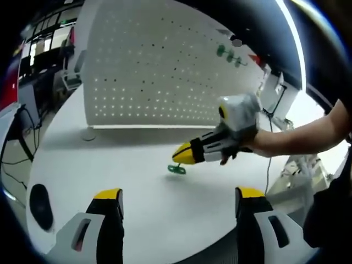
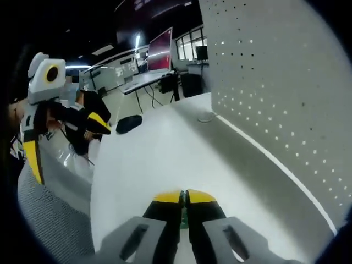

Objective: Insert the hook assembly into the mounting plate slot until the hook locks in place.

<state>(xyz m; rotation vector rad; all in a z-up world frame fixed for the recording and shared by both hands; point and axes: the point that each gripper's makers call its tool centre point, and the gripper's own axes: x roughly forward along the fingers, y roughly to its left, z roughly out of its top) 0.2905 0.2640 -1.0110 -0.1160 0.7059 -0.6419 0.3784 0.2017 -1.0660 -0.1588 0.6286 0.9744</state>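
- Left gripper view: the left gripper (image 1: 179, 201) hung wide open and empty over the white bench (image 1: 137, 165). The right gripper (image 1: 184, 154) touched a green hook (image 1: 177, 169) mid-bench, before the pegboard (image 1: 165, 66).
- Right gripper view: the right gripper (image 2: 184, 197) was closed, green barely showing between its jaws; whether it gripped the hook, I cannot tell.

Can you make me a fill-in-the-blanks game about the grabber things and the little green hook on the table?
1. The small hook lying on the white table is coloured ____.
2. The right hand-held gripper has its jaws ____ over that hook.
3. The left hand-held gripper has its jaws wide ____.
4. The big white board standing behind the table is full of small ____.

Missing words: green; closed; open; holes
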